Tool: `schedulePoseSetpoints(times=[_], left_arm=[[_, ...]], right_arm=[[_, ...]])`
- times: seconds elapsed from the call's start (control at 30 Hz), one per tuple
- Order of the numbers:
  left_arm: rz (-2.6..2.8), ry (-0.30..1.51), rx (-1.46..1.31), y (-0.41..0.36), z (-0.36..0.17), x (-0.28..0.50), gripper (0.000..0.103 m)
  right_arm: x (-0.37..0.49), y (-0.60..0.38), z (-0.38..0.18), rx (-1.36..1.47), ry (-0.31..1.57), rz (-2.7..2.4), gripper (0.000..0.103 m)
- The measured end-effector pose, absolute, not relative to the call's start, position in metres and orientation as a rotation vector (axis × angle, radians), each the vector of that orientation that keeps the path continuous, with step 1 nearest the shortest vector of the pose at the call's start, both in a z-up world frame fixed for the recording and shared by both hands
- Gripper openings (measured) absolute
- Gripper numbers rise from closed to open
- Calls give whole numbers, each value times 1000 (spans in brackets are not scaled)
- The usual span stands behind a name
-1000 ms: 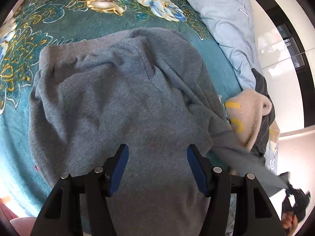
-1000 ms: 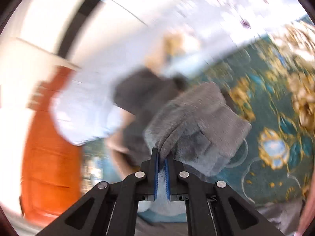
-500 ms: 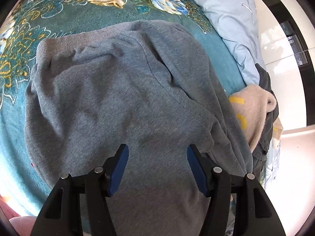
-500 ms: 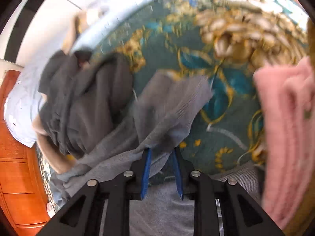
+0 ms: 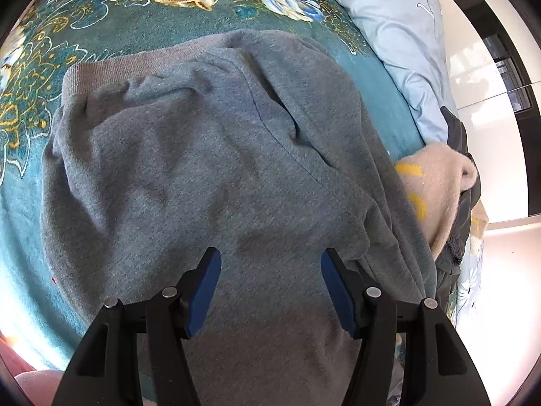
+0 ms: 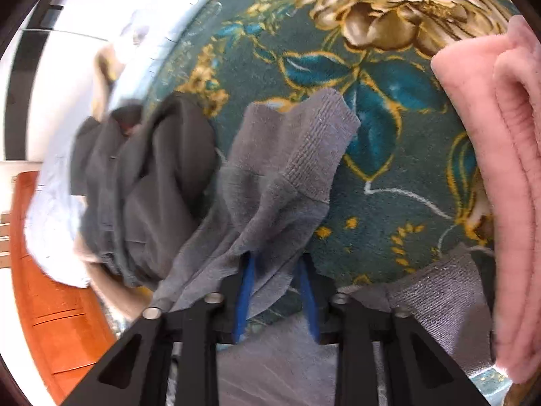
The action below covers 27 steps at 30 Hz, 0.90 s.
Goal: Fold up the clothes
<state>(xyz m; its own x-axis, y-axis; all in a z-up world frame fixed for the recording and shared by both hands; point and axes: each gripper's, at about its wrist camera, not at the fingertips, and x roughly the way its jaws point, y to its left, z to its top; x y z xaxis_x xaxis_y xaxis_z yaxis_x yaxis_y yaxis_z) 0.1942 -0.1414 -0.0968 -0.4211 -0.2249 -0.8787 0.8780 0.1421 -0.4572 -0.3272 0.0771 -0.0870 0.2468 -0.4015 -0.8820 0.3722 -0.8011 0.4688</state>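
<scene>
The grey sweatshirt [image 5: 203, 169] is spread over the teal floral blanket [image 5: 101, 23] of the bed, its ribbed hem at 11 o'clock. Bare blanket is left at 9 and 12 o'clock. The 3 o'clock edge is crowded by a beige garment [image 5: 436, 186], whose yellow marks cannot be read.

The left tool [image 5: 270, 264] is held released, wide apart, above the sweatshirt body. The right tool [image 6: 277, 270] has just been closing. Its pads are seen apart, with the grey sleeve [image 6: 314, 155] draped between them, unclamped. A folded pink garment [image 6: 490, 169] lies at 3 o'clock.
</scene>
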Motion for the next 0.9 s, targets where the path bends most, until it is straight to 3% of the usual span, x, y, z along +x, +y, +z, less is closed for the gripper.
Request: schedulePoseSetpoints(times=[0.17, 0.3, 0.37, 0.43, 0.53, 0.63, 0.9], left_arm=[[-1460, 1469, 681, -144, -97, 193, 63], [-1474, 1460, 666, -145, -93, 194, 63], [-1467, 1472, 655, -146, -94, 195, 63], [-1461, 1482, 653, -148, -95, 196, 63], [-1463, 1486, 653, -149, -94, 196, 63], [-1471, 1481, 651, -150, -91, 196, 63], [-1430, 1527, 591, -145, -93, 218, 63]], right_arm=[[-328, 48, -46, 1863, -98, -1533, 6], [-319, 35, 69, 1399, -182, -1437, 6], [-311, 44, 98, 1254, -176, -1424, 6], [-308, 50, 88, 1245, -128, -1468, 6], [-317, 47, 10, 1472, 45, -1568, 6], [-330, 57, -53, 1685, -2, -1591, 6], [-341, 43, -65, 1701, 156, -1653, 11]])
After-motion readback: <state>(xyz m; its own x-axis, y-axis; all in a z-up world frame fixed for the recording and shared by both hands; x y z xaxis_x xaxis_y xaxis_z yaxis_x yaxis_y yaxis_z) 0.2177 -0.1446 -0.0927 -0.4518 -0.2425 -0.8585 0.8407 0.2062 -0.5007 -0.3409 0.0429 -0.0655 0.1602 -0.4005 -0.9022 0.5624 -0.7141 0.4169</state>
